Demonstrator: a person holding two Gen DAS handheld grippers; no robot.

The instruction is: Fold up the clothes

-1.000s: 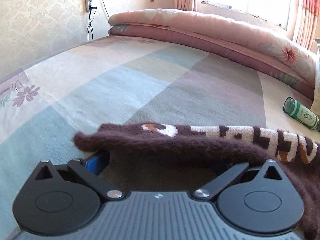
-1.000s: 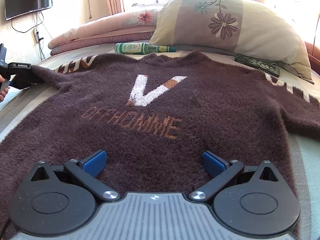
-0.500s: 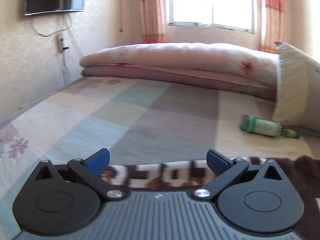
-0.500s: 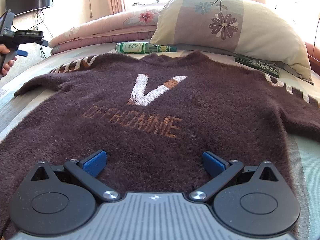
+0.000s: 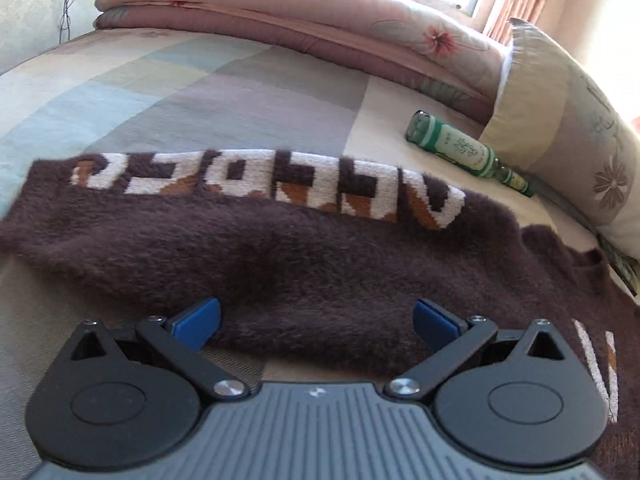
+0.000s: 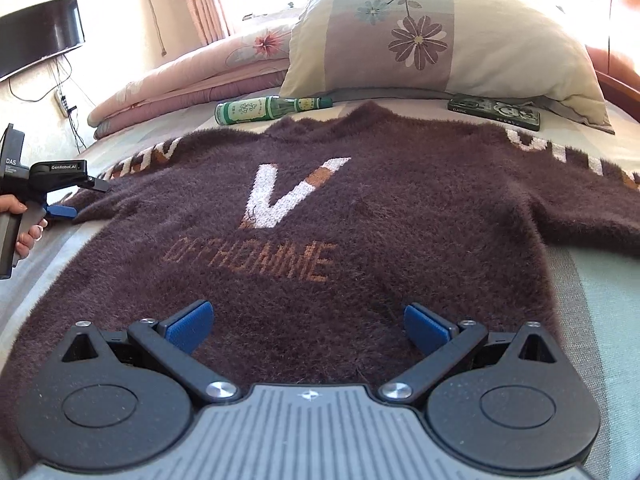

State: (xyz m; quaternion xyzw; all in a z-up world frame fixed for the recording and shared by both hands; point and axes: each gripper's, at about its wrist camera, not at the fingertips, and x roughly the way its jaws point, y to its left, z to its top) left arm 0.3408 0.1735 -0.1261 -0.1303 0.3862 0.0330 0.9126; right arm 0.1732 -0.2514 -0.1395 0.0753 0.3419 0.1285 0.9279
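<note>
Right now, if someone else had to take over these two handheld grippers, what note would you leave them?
Left gripper: open, empty, at the near edge of the sweater's left sleeve.
Right gripper: open, empty, over the bottom hem.
Sweater: spread flat on the bed, front up, both sleeves out.
Nearby: a green bottle and a dark flat case lie past the collar, in front of the pillow.
Done: laid out. Left: every fold; probably the left sleeve inward first.

both views low, sharing sweater (image 5: 320, 256)
</note>
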